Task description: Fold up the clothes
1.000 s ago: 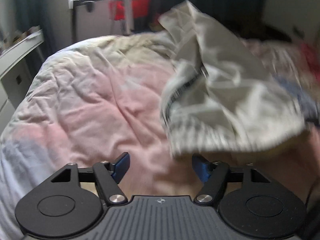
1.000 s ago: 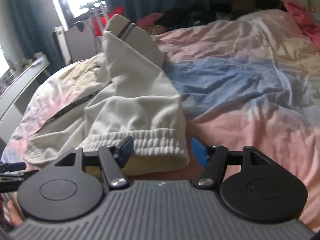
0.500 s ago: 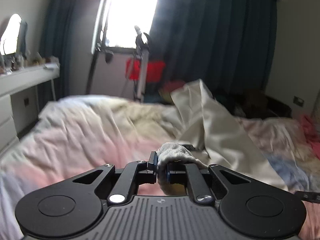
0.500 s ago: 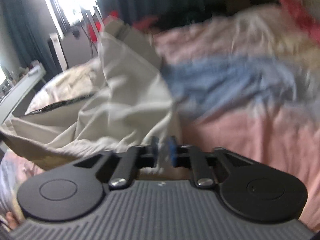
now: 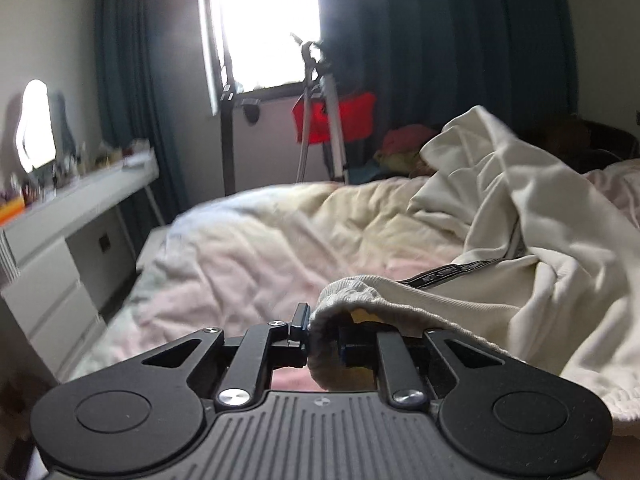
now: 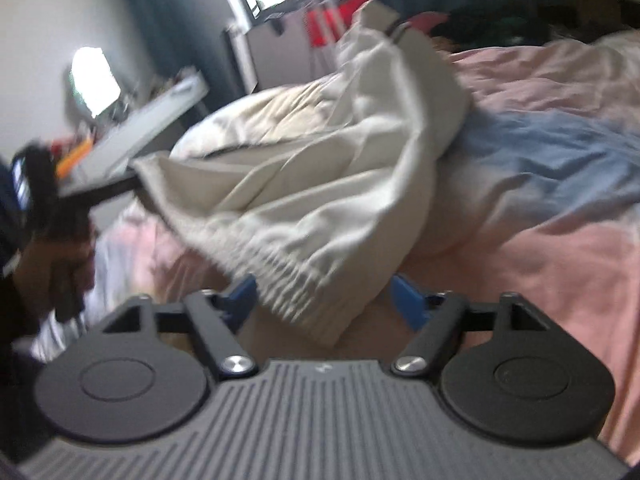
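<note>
A cream pair of sweatpants (image 5: 532,264) with a ribbed elastic waistband and a dark side stripe lies crumpled on the bed. My left gripper (image 5: 324,340) is shut on the waistband's corner and holds it lifted. In the right wrist view the pants (image 6: 320,200) hang stretched between the left gripper (image 6: 132,182) at the far left and the bed. My right gripper (image 6: 324,300) is open, its blue pads either side of the waistband's lower edge, not pinching it.
The bed (image 5: 248,264) has a rumpled pink, cream and blue duvet (image 6: 540,152). A white desk with drawers (image 5: 60,232) stands at the left. A metal stand with a red item (image 5: 332,120) stands under the window beyond the bed.
My left gripper closed on the waistband and raised it. My right gripper shut half a second ago and has opened again. Both views tilted up and shifted.
</note>
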A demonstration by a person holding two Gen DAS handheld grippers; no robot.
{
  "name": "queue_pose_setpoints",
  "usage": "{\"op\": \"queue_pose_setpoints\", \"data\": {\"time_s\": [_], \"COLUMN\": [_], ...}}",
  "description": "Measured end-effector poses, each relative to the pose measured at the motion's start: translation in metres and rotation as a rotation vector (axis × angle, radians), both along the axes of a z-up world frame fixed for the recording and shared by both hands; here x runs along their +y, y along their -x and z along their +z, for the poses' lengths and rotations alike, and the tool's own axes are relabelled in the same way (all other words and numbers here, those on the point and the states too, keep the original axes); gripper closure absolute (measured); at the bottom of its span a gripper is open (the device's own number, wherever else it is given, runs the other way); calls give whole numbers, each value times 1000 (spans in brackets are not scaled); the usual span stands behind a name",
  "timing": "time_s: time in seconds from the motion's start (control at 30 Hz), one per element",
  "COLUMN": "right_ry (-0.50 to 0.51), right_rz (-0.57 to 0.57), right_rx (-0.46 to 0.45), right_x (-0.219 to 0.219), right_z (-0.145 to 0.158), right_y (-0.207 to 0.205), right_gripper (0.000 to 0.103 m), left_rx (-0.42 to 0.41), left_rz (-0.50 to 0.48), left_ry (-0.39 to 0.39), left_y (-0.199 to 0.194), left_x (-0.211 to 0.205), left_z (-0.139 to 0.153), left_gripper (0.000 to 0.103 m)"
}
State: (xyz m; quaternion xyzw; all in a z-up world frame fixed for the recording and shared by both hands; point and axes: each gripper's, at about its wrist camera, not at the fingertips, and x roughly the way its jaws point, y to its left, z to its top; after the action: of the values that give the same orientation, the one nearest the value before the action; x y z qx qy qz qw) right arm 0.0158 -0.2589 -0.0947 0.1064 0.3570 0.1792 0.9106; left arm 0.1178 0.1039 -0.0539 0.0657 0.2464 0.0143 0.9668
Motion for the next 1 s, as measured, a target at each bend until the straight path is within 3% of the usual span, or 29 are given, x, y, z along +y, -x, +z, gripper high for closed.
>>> {"op": "queue_pose_setpoints", "data": {"time_s": [0.07,0.17,0.23,0.27,0.3,0.4,0.5,0.6,0.67,0.73,0.83,0.9,1.0], "right_ry": [53,143,144,129,121,133,141,187,225,247,232,201,135], "right_rz": [28,10,-48,-58,-71,-123,-187,-245,-245,-211,-124,-80,-46], "right_rx": [38,74,50,33,8,-94,-202,-336,-379,-336,-151,-49,19], "right_x": [14,30,30,29,29,27,18,16,17,16,13,10,3], "right_z": [-6,-19,-21,-21,-19,-8,9,26,34,33,17,10,10], "right_y": [-5,-14,-19,-20,-20,-10,3,18,27,26,12,4,1], "right_gripper": [25,26,30,39,54,79,88,89,90,89,86,84,78], "left_rx": [26,34,38,37,31,-3,-52,-86,-30,75,225,255,322], "left_rz": [19,20,20,22,20,-9,-74,-142,-149,-141,-144,-133,-109], "left_ry": [47,38,31,37,46,64,93,119,119,115,86,85,172], "left_y": [-5,-10,-13,-9,-9,-4,5,17,18,15,10,8,7], "left_x": [9,12,14,15,15,13,11,9,7,8,13,17,26], "left_z": [-6,-12,-16,-19,-18,-13,-4,7,9,3,-14,-18,-19], "left_gripper": [86,86,86,86,86,89,91,91,92,93,93,88,87]}}
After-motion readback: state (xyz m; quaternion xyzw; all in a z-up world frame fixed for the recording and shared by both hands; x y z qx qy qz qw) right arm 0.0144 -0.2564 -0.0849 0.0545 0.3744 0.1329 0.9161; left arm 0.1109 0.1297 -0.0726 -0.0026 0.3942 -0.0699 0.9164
